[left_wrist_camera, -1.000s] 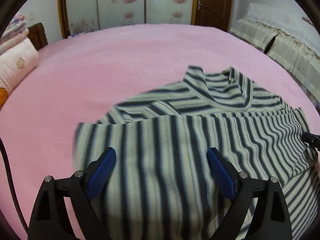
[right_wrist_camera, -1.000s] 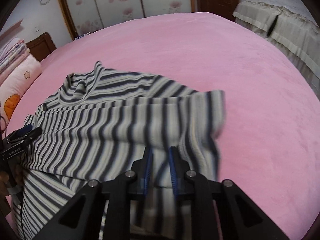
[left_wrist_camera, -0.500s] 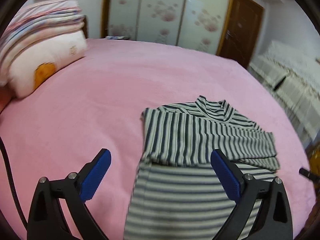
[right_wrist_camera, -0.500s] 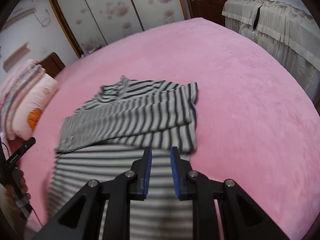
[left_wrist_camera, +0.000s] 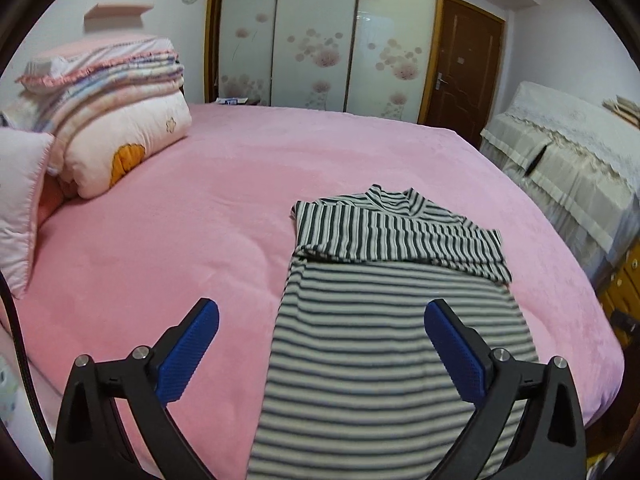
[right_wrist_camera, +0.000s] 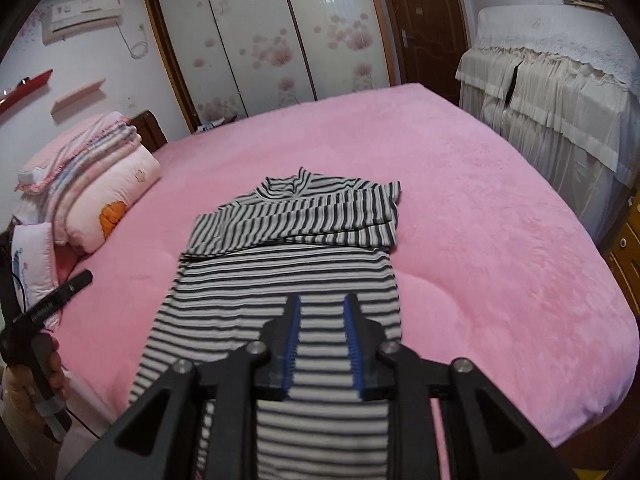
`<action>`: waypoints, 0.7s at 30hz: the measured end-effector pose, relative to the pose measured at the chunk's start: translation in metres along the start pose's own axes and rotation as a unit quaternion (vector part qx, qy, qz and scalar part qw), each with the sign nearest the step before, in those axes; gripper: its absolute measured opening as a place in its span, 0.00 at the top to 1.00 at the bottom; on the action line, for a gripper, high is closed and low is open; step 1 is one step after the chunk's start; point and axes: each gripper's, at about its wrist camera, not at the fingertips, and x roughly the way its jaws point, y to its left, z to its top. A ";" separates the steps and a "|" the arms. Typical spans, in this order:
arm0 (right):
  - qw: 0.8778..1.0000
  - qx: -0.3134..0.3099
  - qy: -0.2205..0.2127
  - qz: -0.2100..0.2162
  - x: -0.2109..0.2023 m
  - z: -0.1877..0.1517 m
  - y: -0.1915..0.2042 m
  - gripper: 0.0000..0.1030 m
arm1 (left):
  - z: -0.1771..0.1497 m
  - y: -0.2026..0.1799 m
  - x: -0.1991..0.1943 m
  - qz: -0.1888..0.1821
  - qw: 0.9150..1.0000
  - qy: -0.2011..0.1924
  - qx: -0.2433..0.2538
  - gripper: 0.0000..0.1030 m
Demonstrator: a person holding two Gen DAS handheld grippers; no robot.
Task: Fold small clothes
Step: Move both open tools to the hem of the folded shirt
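Note:
A black-and-white striped shirt [left_wrist_camera: 384, 320] lies flat on the pink bed [left_wrist_camera: 200, 208], collar at the far end, both sleeves folded across the chest [right_wrist_camera: 304, 220]. My left gripper [left_wrist_camera: 322, 312] hovers above the shirt's near half and left edge; its jaws are opening, very wide, with nothing held. My right gripper [right_wrist_camera: 322, 300] hangs over the shirt's near part. Its jaws are opening with a narrow gap, and no cloth is pinched between the blue pads [right_wrist_camera: 292, 340]. In the right wrist view a hand holds the left gripper [right_wrist_camera: 48, 300] at the left edge.
Folded quilts and pillows [left_wrist_camera: 108, 120] are stacked at the bed's far left. A flowered sliding wardrobe [left_wrist_camera: 320, 40] and a brown door [left_wrist_camera: 464, 64] stand behind. Cloth-covered furniture [left_wrist_camera: 568, 168] lines the right side. The bed's near edge [right_wrist_camera: 540, 432] curves below the grippers.
Both grippers have pulled back and up from the shirt, which now looks smaller and farther. The folded sleeve stays lying across the chest. The right jaws have parted a little.

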 end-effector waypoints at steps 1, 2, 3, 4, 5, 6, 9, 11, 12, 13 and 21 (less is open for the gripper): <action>1.000 -0.003 -0.007 -0.004 -0.010 -0.006 0.002 0.67 | -0.005 0.000 -0.008 0.000 1.000 -0.001 0.004 0.01; 1.000 -0.005 -0.011 -0.006 -0.015 -0.010 0.002 0.66 | -0.010 0.000 -0.014 0.001 1.000 -0.001 0.007 0.01; 1.000 -0.006 -0.014 -0.006 -0.020 -0.014 0.003 0.66 | -0.016 -0.001 -0.021 0.001 1.000 0.001 0.009 0.01; 1.000 -0.007 -0.015 -0.003 -0.026 -0.021 0.004 0.66 | -0.020 0.000 -0.026 0.000 1.000 0.001 0.010 0.01; 1.000 -0.006 -0.016 0.000 -0.030 -0.025 0.005 0.66 | -0.025 0.000 -0.030 0.000 1.000 0.003 0.010 0.01; 1.000 -0.005 -0.016 0.004 -0.034 -0.030 0.006 0.66 | -0.030 0.000 -0.034 0.000 1.000 0.004 0.010 0.01; 1.000 -0.007 -0.016 0.009 -0.044 -0.044 0.009 0.66 | -0.043 0.000 -0.045 0.001 1.000 0.006 0.010 0.01; 1.000 -0.012 -0.016 0.009 -0.048 -0.052 0.013 0.66 | -0.052 0.000 -0.051 0.003 1.000 0.008 0.009 0.01; 1.000 -0.015 -0.016 0.008 -0.050 -0.056 0.015 0.66 | -0.055 0.000 -0.051 0.004 1.000 0.008 0.009 0.01; 1.000 -0.019 -0.016 0.007 -0.052 -0.060 0.017 0.66 | -0.059 0.001 -0.051 0.005 1.000 0.010 0.010 0.01; 0.999 -0.050 0.004 -0.011 -0.046 -0.098 0.018 0.66 | -0.100 0.016 -0.031 0.003 0.999 0.037 0.026 0.01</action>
